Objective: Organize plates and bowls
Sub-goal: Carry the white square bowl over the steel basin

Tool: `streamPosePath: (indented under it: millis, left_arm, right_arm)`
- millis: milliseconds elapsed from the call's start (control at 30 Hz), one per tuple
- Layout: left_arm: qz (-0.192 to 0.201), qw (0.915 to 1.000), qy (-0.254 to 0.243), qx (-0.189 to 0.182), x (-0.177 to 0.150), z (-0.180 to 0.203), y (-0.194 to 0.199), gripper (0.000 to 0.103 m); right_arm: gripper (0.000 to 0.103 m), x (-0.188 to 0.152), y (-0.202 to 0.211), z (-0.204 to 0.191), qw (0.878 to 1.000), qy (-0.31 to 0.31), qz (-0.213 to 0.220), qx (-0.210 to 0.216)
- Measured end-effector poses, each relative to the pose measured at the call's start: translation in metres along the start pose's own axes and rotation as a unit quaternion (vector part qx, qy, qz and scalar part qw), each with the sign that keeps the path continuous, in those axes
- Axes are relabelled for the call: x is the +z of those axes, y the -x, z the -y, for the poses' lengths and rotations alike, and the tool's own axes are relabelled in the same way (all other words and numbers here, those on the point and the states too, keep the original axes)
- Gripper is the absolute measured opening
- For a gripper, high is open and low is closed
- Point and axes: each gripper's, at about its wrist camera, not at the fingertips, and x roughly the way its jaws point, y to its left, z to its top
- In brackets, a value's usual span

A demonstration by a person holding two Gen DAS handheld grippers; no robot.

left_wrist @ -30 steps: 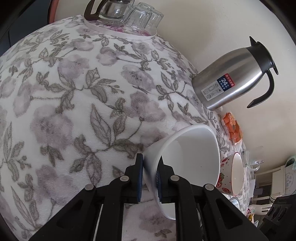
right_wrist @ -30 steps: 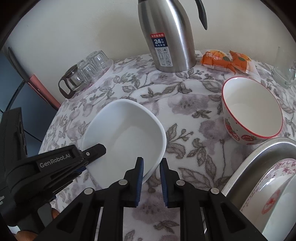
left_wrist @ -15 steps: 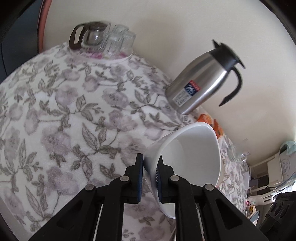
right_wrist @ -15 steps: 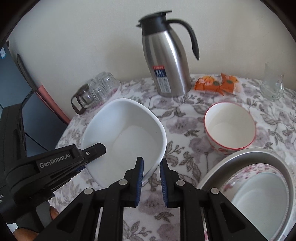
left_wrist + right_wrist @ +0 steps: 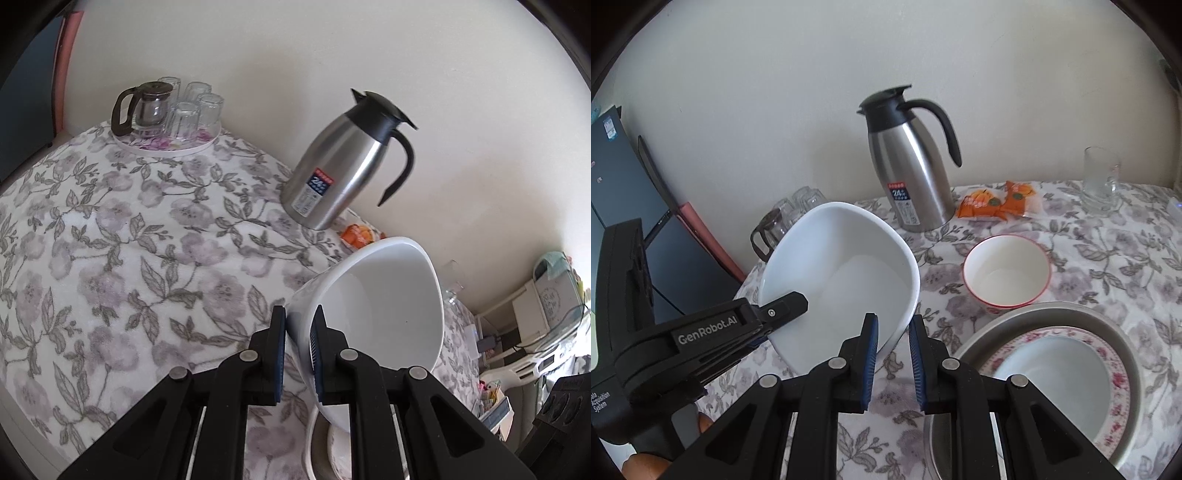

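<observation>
A large white bowl hangs tilted above the flowered table, held at two sides of its rim. My left gripper is shut on its rim, one pad inside and one outside. In the right wrist view the same white bowl has its near corner between the pads of my right gripper, which is shut on it; the left gripper grips the bowl's left edge. A small red-rimmed bowl stands on the cloth to the right. A metal basin holds a floral plate with a white dish in it.
A steel thermos jug stands at the back by the wall, with orange snack packets and a glass mug to its right. A tray of upturned glasses with a glass teapot sits at the back left.
Both grippers have risen with the white bowl still held between them. The table has dropped lower in both views and more of the wall and the metal basin shows.
</observation>
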Motion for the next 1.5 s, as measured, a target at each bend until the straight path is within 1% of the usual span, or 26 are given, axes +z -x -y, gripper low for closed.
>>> streamPosePath:
  millis: [267, 467, 600, 733, 967, 1133, 1367, 1500]
  left_arm:
    - [-0.004, 0.9996, -0.014, -0.025, -0.013, 0.021, 0.010, 0.013]
    - [-0.002, 0.9993, -0.028, -0.024, -0.023, 0.039, 0.015, 0.013]
    - [-0.003, 0.9991, -0.026, -0.033, -0.027, 0.047, 0.018, 0.013]
    - [-0.009, 0.9988, -0.034, -0.036, -0.034, 0.060, 0.016, 0.013]
    - [-0.017, 0.9979, -0.053, -0.034, -0.046, 0.083, 0.014, 0.013]
    - [-0.028, 0.9973, -0.059, -0.034, -0.053, 0.092, 0.010, 0.013]
    - [-0.053, 0.9963, -0.057, -0.036, -0.064, 0.097, -0.002, 0.014]
    - [-0.066, 0.9955, -0.061, -0.029, -0.070, 0.100, -0.010, 0.014]
  right_arm:
    - [0.018, -0.002, 0.032, 0.020, 1.000, -0.016, 0.019, 0.003]
    - [0.018, -0.008, 0.050, 0.035, 0.999, -0.021, 0.027, 0.001]
    - [0.018, -0.010, 0.062, 0.048, 0.999, -0.037, 0.029, 0.011]
    - [0.018, -0.012, 0.071, 0.058, 0.999, -0.039, 0.034, 0.001]
    - [0.018, -0.013, 0.085, 0.076, 0.998, -0.049, 0.032, -0.006]
    - [0.018, -0.016, 0.089, 0.089, 0.998, -0.058, 0.021, -0.007]
    - [0.018, -0.020, 0.091, 0.104, 0.997, -0.069, 0.012, -0.015]
    - [0.018, -0.022, 0.087, 0.112, 0.997, -0.078, 0.002, -0.019]
